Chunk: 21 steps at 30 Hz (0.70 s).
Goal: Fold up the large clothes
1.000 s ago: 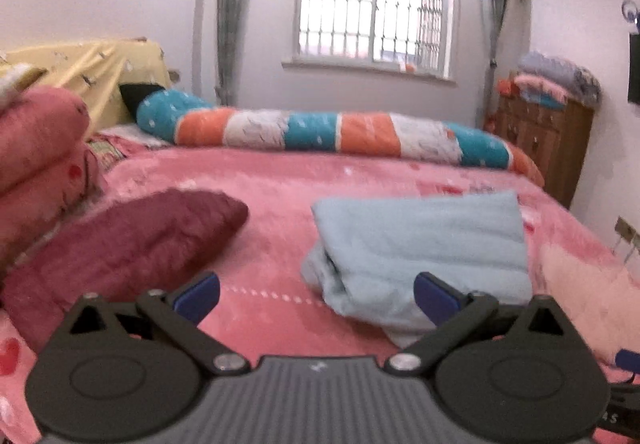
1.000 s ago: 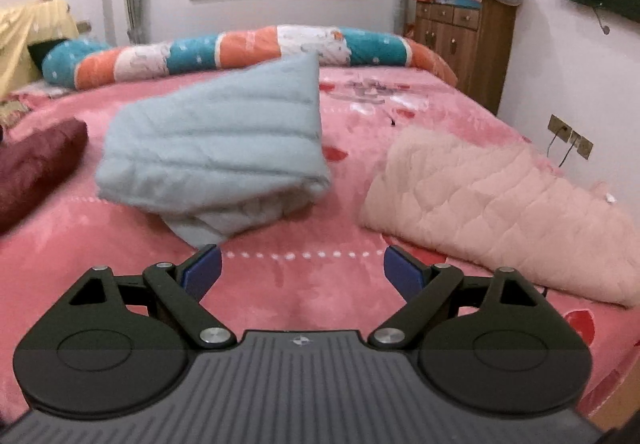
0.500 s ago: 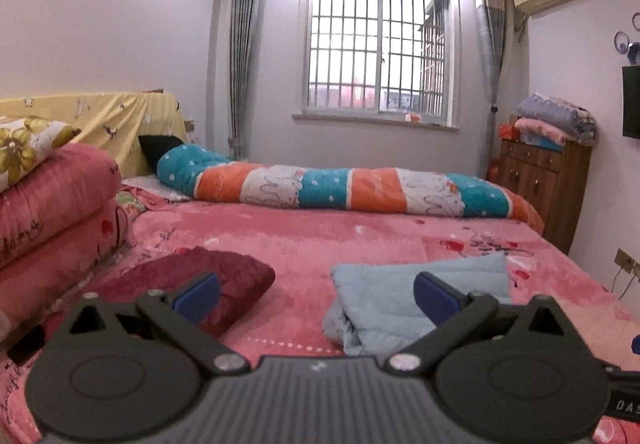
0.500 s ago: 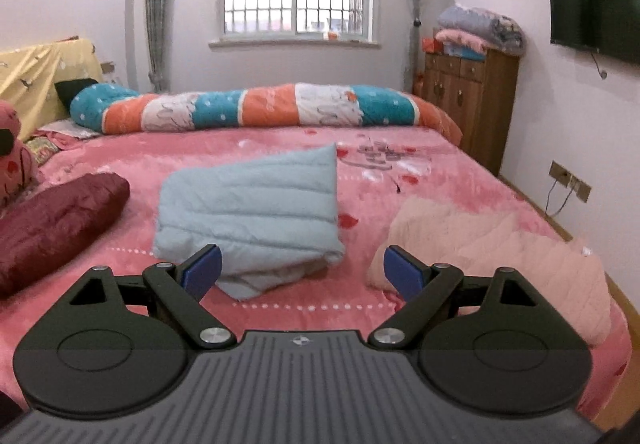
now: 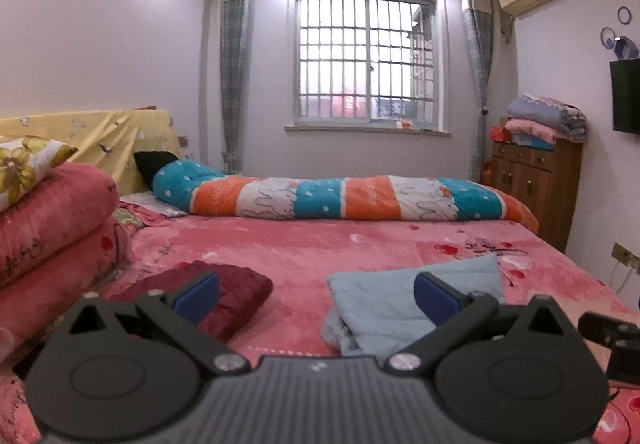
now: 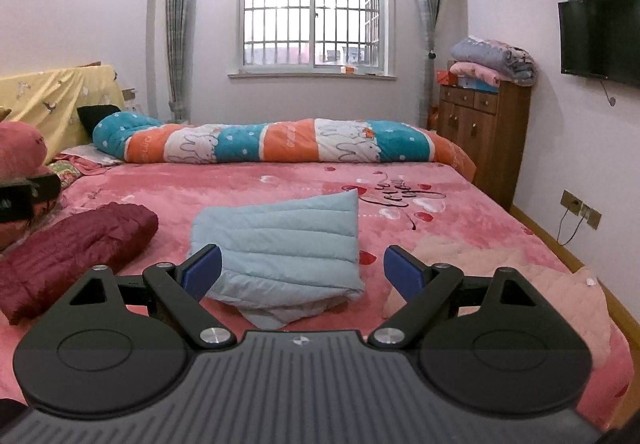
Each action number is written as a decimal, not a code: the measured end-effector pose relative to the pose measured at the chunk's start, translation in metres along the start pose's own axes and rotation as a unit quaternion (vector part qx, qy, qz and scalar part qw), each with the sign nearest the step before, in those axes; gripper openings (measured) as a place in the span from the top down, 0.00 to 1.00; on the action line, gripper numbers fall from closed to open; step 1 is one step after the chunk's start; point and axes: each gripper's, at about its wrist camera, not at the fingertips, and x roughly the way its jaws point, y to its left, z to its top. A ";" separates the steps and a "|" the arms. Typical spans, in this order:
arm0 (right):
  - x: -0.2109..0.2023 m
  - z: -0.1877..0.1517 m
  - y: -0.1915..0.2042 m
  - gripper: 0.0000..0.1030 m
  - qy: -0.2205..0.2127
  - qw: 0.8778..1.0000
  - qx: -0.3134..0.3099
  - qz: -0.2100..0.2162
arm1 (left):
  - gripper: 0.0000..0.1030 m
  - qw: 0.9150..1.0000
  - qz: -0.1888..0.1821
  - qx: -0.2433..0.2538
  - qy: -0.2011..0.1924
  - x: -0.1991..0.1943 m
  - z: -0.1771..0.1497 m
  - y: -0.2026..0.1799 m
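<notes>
Your pink bedspread (image 6: pixel 280 184) fills the lower half of both views, with the long rolled quilt (image 6: pixel 280 142) in teal, orange and white lying across its far edge at 12 o'clock. From the right wrist, the dark red folded garment (image 6: pixel 76 244) lies at 9 o'clock and the pale pink quilted garment (image 6: pixel 520 284) at 3 o'clock — between them, dead centre, sits the light blue folded garment (image 6: pixel 280 244), its loose edges bunched at the near side. From the left wrist that same blue bundle shows at about 4 o'clock of centre, well apart from the red one.

Your left gripper (image 5: pixel 316 294) has its jaws spread wide, holding nothing, above the bedspread. Your right gripper (image 6: pixel 302 272) is likewise spread wide and empty — the blue garment is seen between its fingers, but they do not touch it.
</notes>
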 end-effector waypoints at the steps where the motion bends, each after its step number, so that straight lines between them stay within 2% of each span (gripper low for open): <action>1: -0.001 -0.001 0.000 0.00 0.000 1.000 0.000 -0.002 | 0.01 1.000 -0.005 -0.001 0.002 0.000 -0.001 -0.002; 13: -0.012 -0.007 -0.006 0.00 -0.016 1.000 0.013 -0.010 | 0.01 0.999 -0.037 0.002 0.029 0.007 -0.012 -0.014; 21: 0.009 -0.020 -0.008 0.00 -0.019 1.000 0.015 -0.004 | 0.01 0.998 -0.033 0.008 0.054 0.027 -0.024 -0.024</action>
